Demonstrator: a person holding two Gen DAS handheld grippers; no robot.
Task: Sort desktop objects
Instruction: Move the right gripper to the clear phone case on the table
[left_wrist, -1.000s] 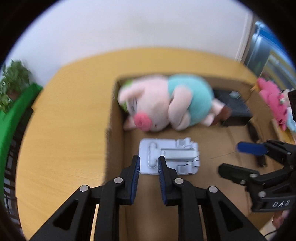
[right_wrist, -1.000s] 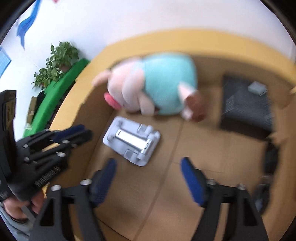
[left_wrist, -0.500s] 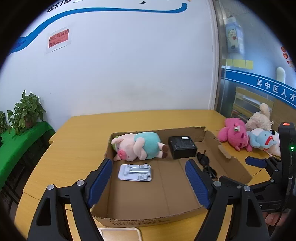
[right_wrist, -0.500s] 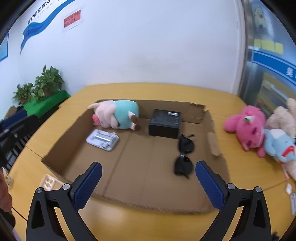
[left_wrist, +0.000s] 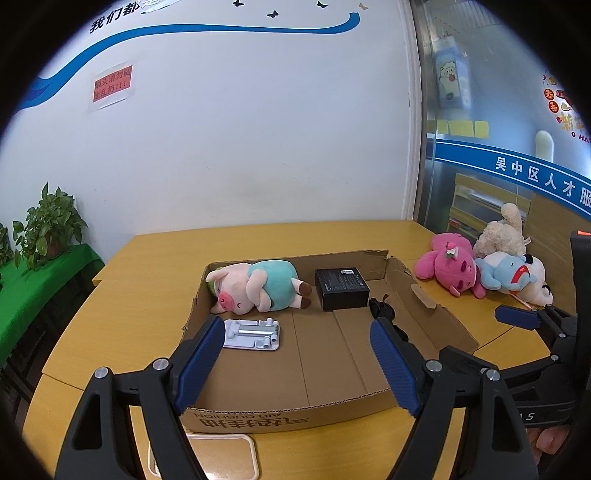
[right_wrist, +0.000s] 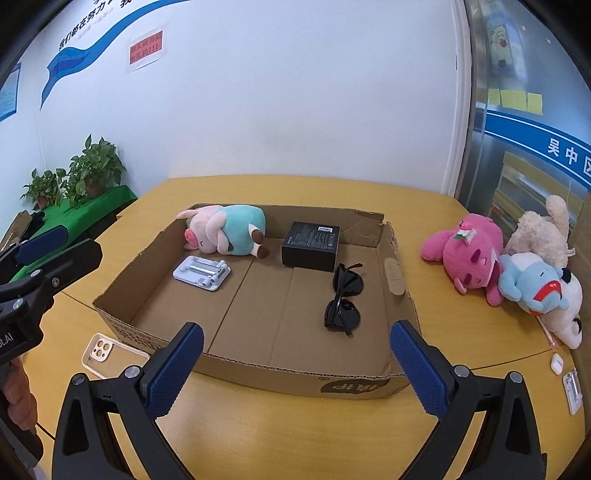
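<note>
- Left gripper (left_wrist: 299, 354): spread wide, empty, above near edge of cardboard box (left_wrist: 280, 417).
- Right gripper (right_wrist: 295, 360): likewise wide, empty.
- In box: pig plush (right_wrist: 225, 230), black case (right_wrist: 312, 243), sunglasses (right_wrist: 343, 299), white stand (right_wrist: 201, 273).
- Yellow table (right_wrist: 295, 435); phone case (right_wrist: 110, 354) beside box; plush pile (right_wrist: 509, 269) right.
- White wall (left_wrist: 258, 129), potted plants (right_wrist: 92, 170) left.

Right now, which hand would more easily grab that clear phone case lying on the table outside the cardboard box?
Probably left. The clear phone case lies by the shallow cardboard box's front-left corner, just below the open left gripper. The right gripper, also open and empty, is further to the right.
</note>
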